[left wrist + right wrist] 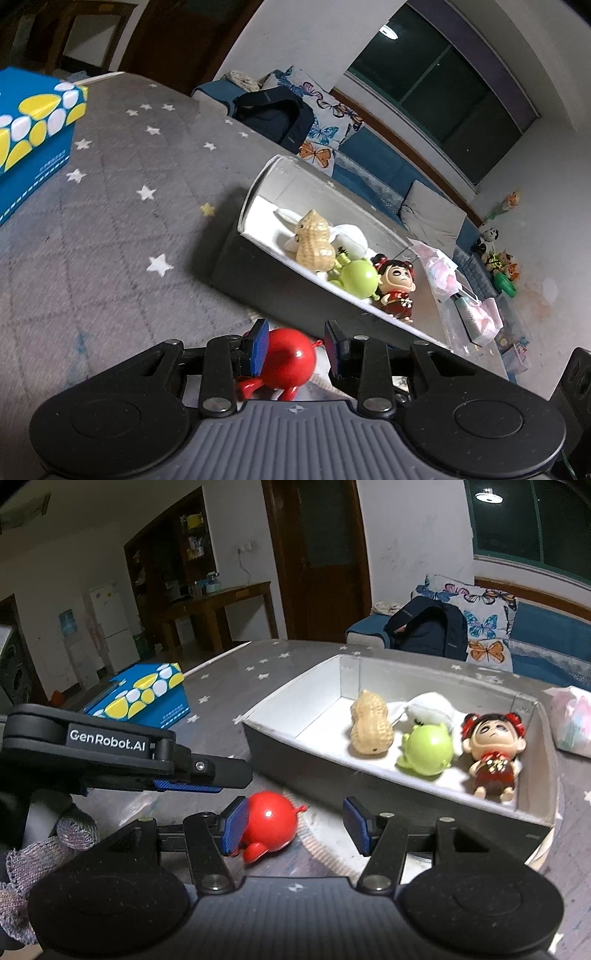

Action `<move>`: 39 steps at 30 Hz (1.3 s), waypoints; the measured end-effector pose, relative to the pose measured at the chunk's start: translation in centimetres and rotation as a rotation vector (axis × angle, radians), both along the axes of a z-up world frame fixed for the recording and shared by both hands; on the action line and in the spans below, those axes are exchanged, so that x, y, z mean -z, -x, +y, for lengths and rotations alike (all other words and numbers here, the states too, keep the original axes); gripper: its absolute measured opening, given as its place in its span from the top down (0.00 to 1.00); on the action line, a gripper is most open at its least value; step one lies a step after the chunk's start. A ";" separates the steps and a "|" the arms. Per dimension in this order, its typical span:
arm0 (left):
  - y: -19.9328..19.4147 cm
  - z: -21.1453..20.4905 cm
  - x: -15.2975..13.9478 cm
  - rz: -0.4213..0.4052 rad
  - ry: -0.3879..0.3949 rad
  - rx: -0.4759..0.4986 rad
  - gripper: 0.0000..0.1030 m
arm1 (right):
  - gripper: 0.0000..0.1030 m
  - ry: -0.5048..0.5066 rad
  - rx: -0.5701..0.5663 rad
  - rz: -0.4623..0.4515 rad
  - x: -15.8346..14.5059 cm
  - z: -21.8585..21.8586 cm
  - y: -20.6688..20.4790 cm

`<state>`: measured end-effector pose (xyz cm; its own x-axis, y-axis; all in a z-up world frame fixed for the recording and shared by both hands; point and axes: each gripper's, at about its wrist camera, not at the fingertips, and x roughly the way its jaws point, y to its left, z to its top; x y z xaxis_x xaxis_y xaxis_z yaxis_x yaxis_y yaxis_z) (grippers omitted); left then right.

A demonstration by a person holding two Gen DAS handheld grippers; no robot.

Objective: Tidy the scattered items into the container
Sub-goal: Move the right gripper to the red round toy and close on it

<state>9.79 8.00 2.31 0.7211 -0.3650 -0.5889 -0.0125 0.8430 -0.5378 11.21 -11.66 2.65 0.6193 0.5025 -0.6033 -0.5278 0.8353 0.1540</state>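
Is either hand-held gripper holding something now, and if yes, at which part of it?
Nothing is held. Both hand-held grippers, left and right, are open. The red toy lies on the table outside the box, ungripped.

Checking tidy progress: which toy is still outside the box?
The red toy: it lies on the starred cloth before the box, while peanut, green and doll toys sit inside.

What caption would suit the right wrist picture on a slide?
Open right gripper nears a red toy on the table, beside a box already holding three figurines.
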 end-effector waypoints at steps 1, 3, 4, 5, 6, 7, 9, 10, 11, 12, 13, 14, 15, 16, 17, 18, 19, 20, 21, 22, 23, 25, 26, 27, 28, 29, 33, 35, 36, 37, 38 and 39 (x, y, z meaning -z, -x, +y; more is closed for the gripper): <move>0.1 0.1 0.2 0.004 0.002 -0.002 0.66 | 0.44 0.001 -0.004 0.006 0.2 0.2 0.1; 0.1 0.3 0.5 0.013 0.005 -0.004 0.66 | 0.44 0.005 -0.010 0.014 0.6 0.5 0.2; 0.1 0.3 0.7 0.017 0.006 -0.005 0.66 | 0.44 0.007 -0.012 0.019 0.8 0.7 0.2; 0.1 0.4 0.8 0.022 0.008 -0.006 0.66 | 0.44 0.008 -0.013 0.024 1.0 0.8 0.2; 0.1 0.4 1.0 0.026 0.011 -0.006 0.66 | 0.44 0.009 -0.014 0.028 1.1 0.9 0.2; 0.0 0.5 1.2 0.029 0.012 -0.007 0.66 | 0.44 0.009 -0.015 0.032 1.3 1.0 0.2; -0.2 0.6 1.3 0.034 0.016 -0.009 0.66 | 0.44 0.009 -0.015 0.041 1.5 1.2 0.1; -0.2 0.6 1.4 0.036 0.019 -0.008 0.66 | 0.44 0.009 -0.015 0.044 1.6 1.2 0.1; -0.3 0.7 1.4 0.036 0.021 -0.007 0.66 | 0.44 0.010 -0.016 0.047 1.7 1.3 0.0; -0.4 0.7 1.4 0.036 0.022 -0.007 0.66 | 0.44 0.010 -0.017 0.050 1.8 1.4 -0.1; -0.4 0.7 1.4 0.037 0.022 -0.006 0.66 | 0.44 0.010 -0.018 0.053 1.9 1.4 -0.1; -0.5 0.6 1.5 0.038 0.022 -0.005 0.66 | 0.44 0.010 -0.019 0.056 2.0 1.5 -0.2; -0.6 0.6 1.5 0.040 0.020 -0.005 0.66 | 0.44 0.010 -0.021 0.059 2.1 1.6 -0.3; -0.6 0.6 1.6 0.042 0.019 -0.004 0.66 | 0.44 0.011 -0.022 0.062 2.2 1.7 -0.4; -0.7 0.5 1.6 0.043 0.017 -0.002 0.66 | 0.44 0.012 -0.024 0.065 2.3 1.8 -0.4; -0.7 0.5 1.7 0.045 0.015 -0.001 0.66 | 0.44 0.013 -0.026 0.068 2.4 1.9 -0.5; -0.7 0.4 1.8 0.046 0.014 0.001 0.66 | 0.44 0.013 -0.027 0.070 2.5 2.0 -0.5; -0.8 0.4 1.8 0.047 0.013 0.002 0.66 | 0.44 0.014 -0.028 0.073 2.6 2.1 -0.6; -0.8 0.3 1.8 0.048 0.011 0.003 0.66 | 0.44 0.014 -0.029 0.076 2.7 2.2 -0.6; -0.8 0.3 1.9 0.048 0.009 0.005 0.66 | 0.44 0.014 -0.029 0.078 2.7 2.3 -0.7; -0.9 0.3 1.9 0.049 0.006 0.007 0.66 | 0.44 0.014 -0.029 0.082 2.8 2.3 -0.7; -1.0 0.1 2.0 0.049 0.004 0.012 0.65 | 0.44 0.015 -0.030 0.087 3.0 2.4 -0.8; -1.0 0.1 2.0 0.049 0.004 0.015 0.65 | 0.44 0.015 -0.030 0.088 3.1 2.5 -0.9; -1.1 0.0 2.0 0.049 0.003 0.018 0.65 | 0.44 0.015 -0.029 0.090 3.1 2.5 -0.9; -1.1 0.0 2.0 0.048 0.001 0.020 0.65 | 0.44 0.015 -0.029 0.091 3.1 2.5 -1.0; -1.1 -0.1 2.0 0.048 0.000 0.022 0.65 | 0.44 0.014 -0.028 0.093 3.2 2.5 -1.0; -1.3 -0.4 2.2 0.048 0.003 0.033 0.64 | 0.45 0.013 -0.030 0.098 3.3 2.7 -1.1; -1.3 -0.5 2.2 0.048 0.005 0.039 0.64 | 0.45 0.014 -0.033 0.099 3.4 2.8 -1.2; -1.4 -0.5 2.2 0.048 0.006 0.041 0.64 | 0.45 0.014 -0.034 0.100 3.4 2.9 -1.2; -1.4 -0.6 2.3 0.049 0.007 0.044 0.64 | 0.45 0.014 -0.034 0.101 3.5 2.9 -1.2; -1.4 -0.6 2.3 0.049 0.008 0.046 0.64 | 0.46 0.013 -0.032 0.101 3.5 2.9 -1.2; -1.4 -0.6 2.3 0.049 0.010 0.046 0.64 | 0.47 0.012 -0.030 0.102 3.5 2.9 -1.3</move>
<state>11.20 7.39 0.00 0.6735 -0.4035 -0.6193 -0.0003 0.8377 -0.5461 12.47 -8.74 -0.88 0.5393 0.5126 -0.6681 -0.5350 0.8213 0.1982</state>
